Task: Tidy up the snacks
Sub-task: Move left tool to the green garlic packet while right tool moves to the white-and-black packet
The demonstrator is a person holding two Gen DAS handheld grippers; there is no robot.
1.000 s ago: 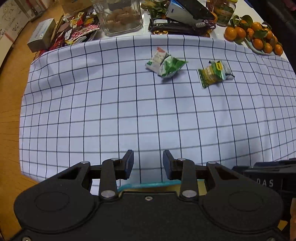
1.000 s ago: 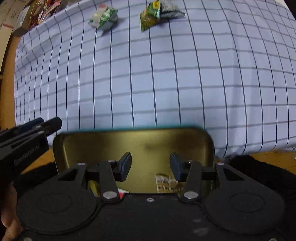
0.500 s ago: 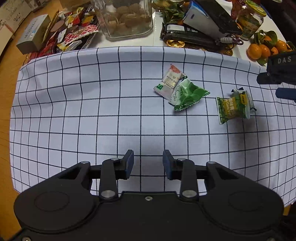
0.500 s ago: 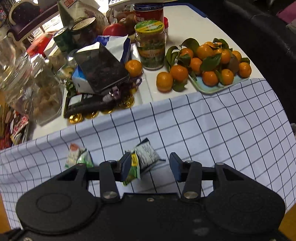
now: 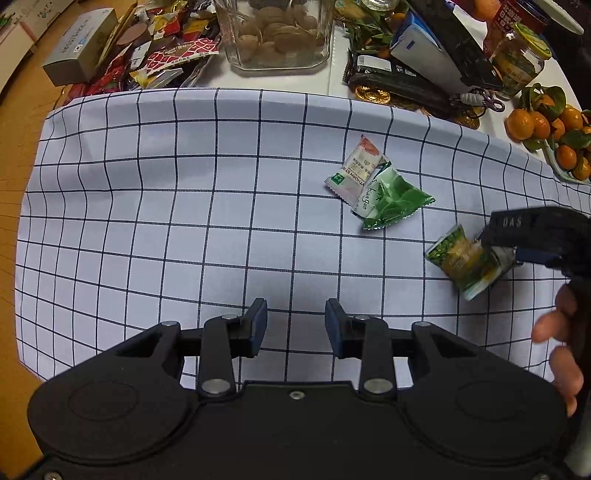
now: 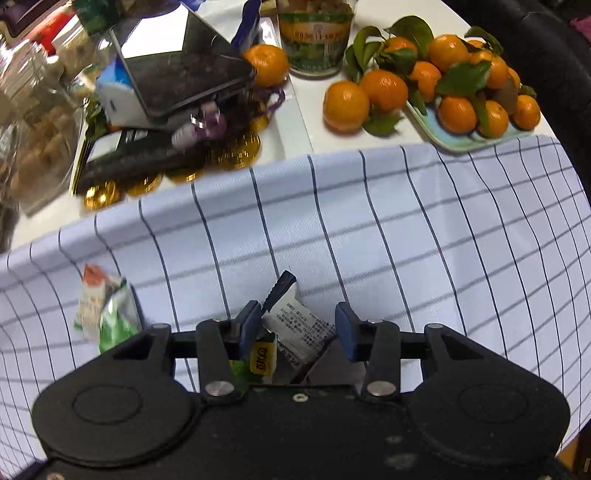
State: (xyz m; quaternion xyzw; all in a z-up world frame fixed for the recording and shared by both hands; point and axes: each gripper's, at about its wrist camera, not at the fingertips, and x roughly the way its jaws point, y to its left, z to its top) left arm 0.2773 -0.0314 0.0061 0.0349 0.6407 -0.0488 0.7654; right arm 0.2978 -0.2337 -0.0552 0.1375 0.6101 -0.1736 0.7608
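Checked cloth (image 5: pixel 184 221) spread over your counter (image 6: pixel 303 122), carrying the loose snacks; behind its far edge the bare counter is crowded. Largest there is the glass jar of biscuits (image 5: pixel 275 33), flanked on the left by a heap of wrapped sweets (image 5: pixel 162 59) and a grey carton (image 5: pixel 79 46), and on the right by a dark tablet (image 6: pixel 181 66) resting on a white-and-blue box (image 6: pixel 112 94), with gold foil coins (image 6: pixel 236 151) along the cloth's edge. Farther right stand a labelled jar (image 6: pixel 314 40) and a plate of mandarins with leaves (image 6: pixel 461 88).

Your left gripper (image 5: pixel 295 325) hangs above the near part of the cloth, jaws parted, nothing between them.

Your right gripper (image 6: pixel 295 326) is low over the cloth's right side. Its jaws stand apart on either side of the green-and-yellow snack packet (image 5: pixel 463 258), which lies between them with its printed white back (image 6: pixel 299 325) facing the right wrist camera. The left finger looks to touch the packet's crimped end; the right finger shows a small gap, so the jaws are not closed on it. In the left wrist view the packet appears blurred just beside the gripper's tip.

Two further packets lie overlapping near the cloth's centre: a green packet (image 5: pixel 391 199) partly on top of a white packet with an orange end (image 5: pixel 354 170), well apart from either gripper.
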